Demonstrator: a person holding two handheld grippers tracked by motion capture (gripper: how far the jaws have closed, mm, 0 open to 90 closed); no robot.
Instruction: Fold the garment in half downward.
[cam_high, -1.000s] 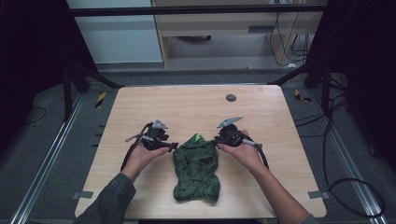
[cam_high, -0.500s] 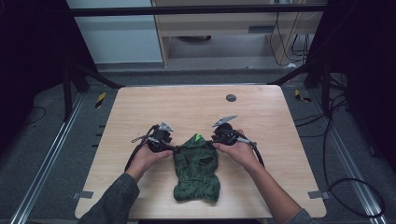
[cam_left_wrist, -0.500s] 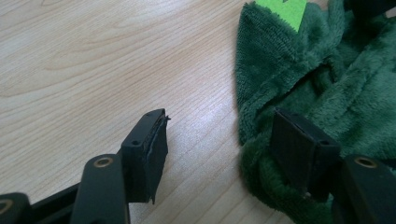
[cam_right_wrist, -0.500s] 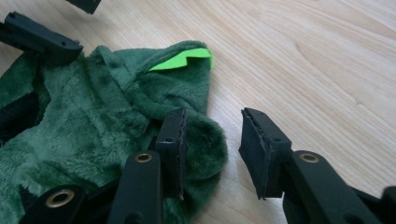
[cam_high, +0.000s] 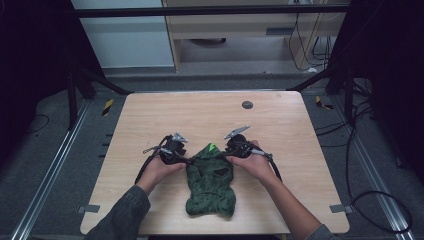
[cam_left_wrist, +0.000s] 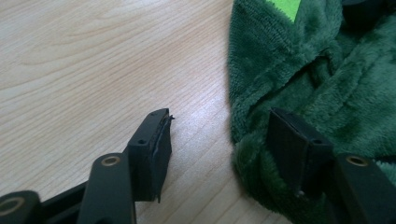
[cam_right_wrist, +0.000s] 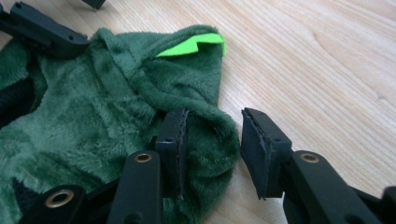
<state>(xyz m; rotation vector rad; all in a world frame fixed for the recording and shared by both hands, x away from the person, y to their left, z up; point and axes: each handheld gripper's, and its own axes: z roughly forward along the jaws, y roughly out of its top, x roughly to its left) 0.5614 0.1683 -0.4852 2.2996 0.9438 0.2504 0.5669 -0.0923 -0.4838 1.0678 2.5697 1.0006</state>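
A dark green fleece garment (cam_high: 211, 180) with a bright green tab (cam_high: 213, 147) at its top lies on the wooden table (cam_high: 210, 117), near the front. My left gripper (cam_high: 188, 160) is at its upper left corner and is open. In the left gripper view (cam_left_wrist: 219, 135), one jaw rests on bare wood, the other on the fleece (cam_left_wrist: 327, 79), and the garment's edge lies between them. My right gripper (cam_high: 225, 153) is at the upper right corner, also open. In the right gripper view (cam_right_wrist: 212, 140) its jaws straddle a rounded fold of the fleece (cam_right_wrist: 93, 121) without pinching it.
A small dark disc (cam_high: 247, 105) lies at the back of the table. Tape marks (cam_high: 85, 208) sit on the front corners. Black frame posts and floor cables (cam_high: 370, 200) surround the table. Bare wood stretches behind and to both sides of the garment.
Both grippers have moved inward, toward each other, onto the garment's top corners. The garment itself has hardly shifted.
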